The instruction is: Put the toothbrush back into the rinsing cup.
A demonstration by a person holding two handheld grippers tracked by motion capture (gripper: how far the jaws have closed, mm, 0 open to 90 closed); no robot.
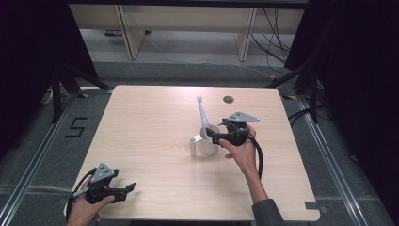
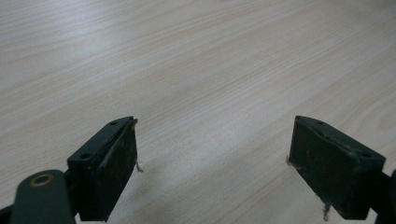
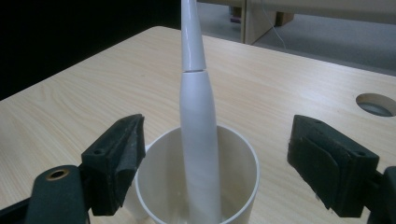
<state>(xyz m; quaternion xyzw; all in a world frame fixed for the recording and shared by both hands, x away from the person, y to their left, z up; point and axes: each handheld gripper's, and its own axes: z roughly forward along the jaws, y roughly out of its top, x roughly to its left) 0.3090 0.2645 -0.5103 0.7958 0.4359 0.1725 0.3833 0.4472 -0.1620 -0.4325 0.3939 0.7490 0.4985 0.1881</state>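
Items, counted: one white cup [image 1: 209, 141], one white electric toothbrush [image 1: 203, 117], one small white cylinder [image 1: 193, 146], two hand-held grippers.

Surface: pale wood-grain tabletop [image 1: 150, 122], rounded corners, with one round cable hole [image 1: 228, 99] near the far edge. Room: grey floor, dark curtains left and right, light wooden furniture legs beyond the far side.

Cup: right of centre on the tabletop, upright, mouth open upward. Toothbrush: stands inside the cup, long axis steeply upright, leaning toward the far left, brush head at the top. Cylinder: upright, just left of the cup.

Right gripper [image 1: 214, 136]: held at the cup's right side, fingers [image 3: 114, 163] spread apart on either side of the rim, closed on nothing.

Left gripper [image 1: 127, 189]: near left corner, low over bare wood, fingers [image 2: 109, 163] wide apart.
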